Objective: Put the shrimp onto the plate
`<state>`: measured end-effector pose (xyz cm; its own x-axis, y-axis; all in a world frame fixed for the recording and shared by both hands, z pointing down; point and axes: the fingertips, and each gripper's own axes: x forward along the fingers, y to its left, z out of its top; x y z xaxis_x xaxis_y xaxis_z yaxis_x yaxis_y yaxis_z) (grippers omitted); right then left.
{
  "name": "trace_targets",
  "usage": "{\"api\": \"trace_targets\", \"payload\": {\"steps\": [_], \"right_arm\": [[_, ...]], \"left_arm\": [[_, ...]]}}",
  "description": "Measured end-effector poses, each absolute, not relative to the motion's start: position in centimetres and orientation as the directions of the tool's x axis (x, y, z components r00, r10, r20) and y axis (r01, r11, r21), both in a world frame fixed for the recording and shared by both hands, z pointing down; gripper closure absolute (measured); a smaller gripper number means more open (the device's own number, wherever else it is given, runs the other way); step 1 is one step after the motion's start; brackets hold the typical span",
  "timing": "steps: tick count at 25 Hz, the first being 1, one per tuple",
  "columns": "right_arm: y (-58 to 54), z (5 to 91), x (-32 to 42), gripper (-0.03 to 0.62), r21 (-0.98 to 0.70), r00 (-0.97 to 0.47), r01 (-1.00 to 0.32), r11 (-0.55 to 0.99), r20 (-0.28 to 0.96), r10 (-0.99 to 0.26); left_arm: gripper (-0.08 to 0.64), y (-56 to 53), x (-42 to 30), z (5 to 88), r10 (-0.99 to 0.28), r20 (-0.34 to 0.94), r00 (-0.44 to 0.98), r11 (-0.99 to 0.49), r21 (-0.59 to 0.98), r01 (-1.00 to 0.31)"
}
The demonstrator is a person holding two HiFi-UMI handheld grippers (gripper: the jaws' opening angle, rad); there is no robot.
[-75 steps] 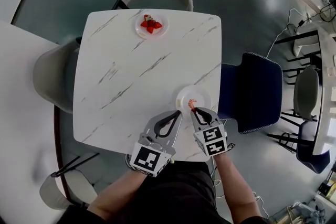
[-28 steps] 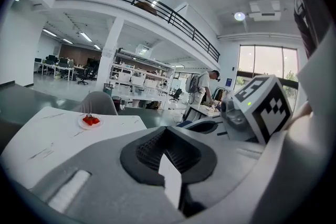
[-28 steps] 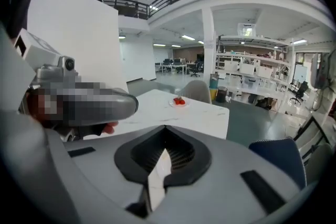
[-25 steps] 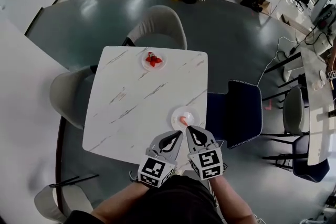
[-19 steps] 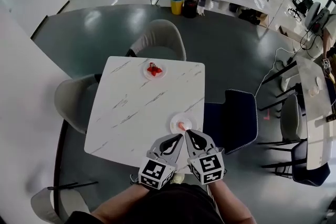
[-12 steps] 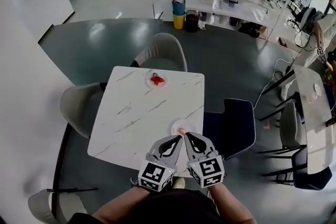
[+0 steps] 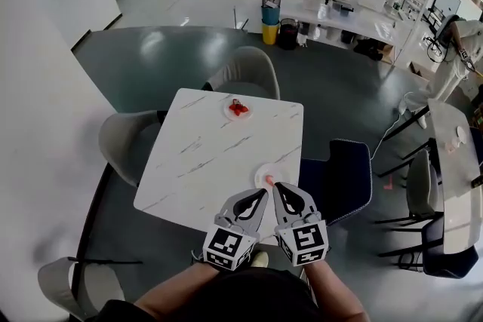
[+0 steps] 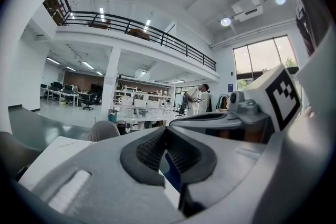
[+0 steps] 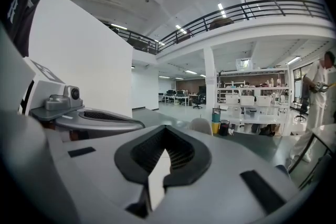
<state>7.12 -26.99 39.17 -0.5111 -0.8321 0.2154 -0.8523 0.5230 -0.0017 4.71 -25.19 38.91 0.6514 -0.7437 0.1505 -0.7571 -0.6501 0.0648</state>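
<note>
Left gripper (image 8: 167, 132): jaws pressed together at the tips, with nothing between the ribbed pads. Right gripper (image 9: 166, 136): jaws likewise closed at the tips and carrying nothing; only a sliver of white table surface shows through the gap below the tips.

In the head view both grippers are held side by side at the near edge of the marble table (image 7: 200, 154), tips pointing away from the person.

The shrimp (image 7: 269, 179) lies on the near plate (image 7: 259, 174), directly ahead of the tips and just beyond them. The right gripper's tips are the nearer, just beside the plate's near rim; the left gripper's tips sit slightly to the left of the plate. The shrimp's long axis is too small to determine.

A far plate (image 7: 229, 110) at the opposite edge holds red items, well apart from both grippers.

Assessment: placement of this shrimp appears complete. Any further pick would require a reach across the table.
</note>
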Motion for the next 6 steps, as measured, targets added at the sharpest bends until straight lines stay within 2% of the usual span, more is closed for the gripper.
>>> {"api": "trace_targets", "payload": {"steps": [6], "right_arm": [[-26.22,39.36,7.49,0.592,0.011,-0.508,-0.854,0.519,0.197,-0.839]], "left_arm": [[0.551,-23.93,4.42,39.38,-0.753,0.139,0.643,-0.642,0.061,-0.765]]}}
